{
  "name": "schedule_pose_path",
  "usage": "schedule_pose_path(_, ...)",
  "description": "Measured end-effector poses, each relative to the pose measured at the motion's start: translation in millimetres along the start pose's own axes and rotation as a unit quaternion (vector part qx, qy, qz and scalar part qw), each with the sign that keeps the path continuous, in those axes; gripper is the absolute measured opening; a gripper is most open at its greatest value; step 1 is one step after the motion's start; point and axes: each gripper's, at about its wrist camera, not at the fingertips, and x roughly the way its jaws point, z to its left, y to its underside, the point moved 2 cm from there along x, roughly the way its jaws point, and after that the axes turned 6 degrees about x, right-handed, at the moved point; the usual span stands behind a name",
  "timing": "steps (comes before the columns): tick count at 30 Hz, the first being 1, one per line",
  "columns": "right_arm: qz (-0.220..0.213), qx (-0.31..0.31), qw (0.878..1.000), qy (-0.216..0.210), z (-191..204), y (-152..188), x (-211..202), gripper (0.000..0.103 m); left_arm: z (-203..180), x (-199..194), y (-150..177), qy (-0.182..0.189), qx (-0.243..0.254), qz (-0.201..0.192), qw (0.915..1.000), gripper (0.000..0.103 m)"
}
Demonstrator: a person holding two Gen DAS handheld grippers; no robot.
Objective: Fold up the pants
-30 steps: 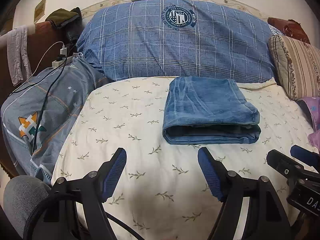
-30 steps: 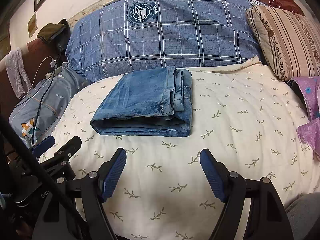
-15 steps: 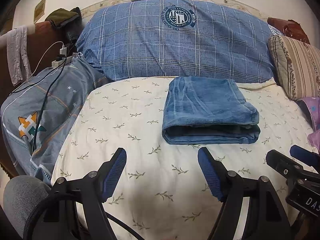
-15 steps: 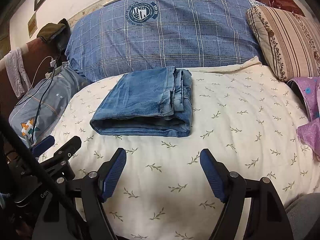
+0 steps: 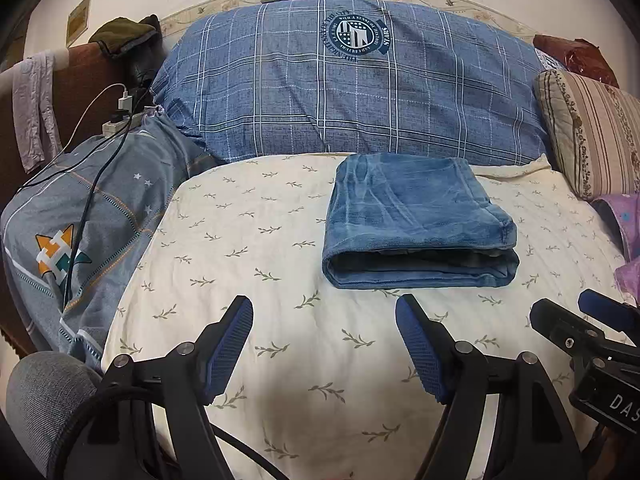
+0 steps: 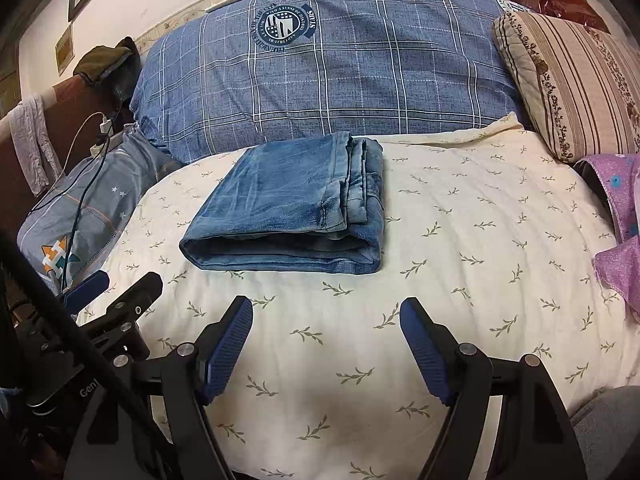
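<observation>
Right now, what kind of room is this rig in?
Most likely a home bedroom: folded jeans lie on a leaf-print bedspread, with a big blue plaid pillow and a striped pillow behind.

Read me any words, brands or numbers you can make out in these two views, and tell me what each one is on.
"DAS", cut off by the picture's edge: white letters on the right gripper's black body, left wrist view.
"Gen", partly hidden: on the left gripper's black body, right wrist view.
Round emblem on the blue plaid pillow: it has ring lettering, too small and warped to read.
No other text is readable.
</observation>
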Motion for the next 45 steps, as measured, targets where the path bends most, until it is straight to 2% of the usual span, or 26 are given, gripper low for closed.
schedule_pose_path(45, 0.001, 0.004, 1.0, 0.008, -1.1, 0.7, 1.3, 0.077, -4.0, -0.5, 0.2, 0.003, 0.004, 0.003, 1.0, 0.074)
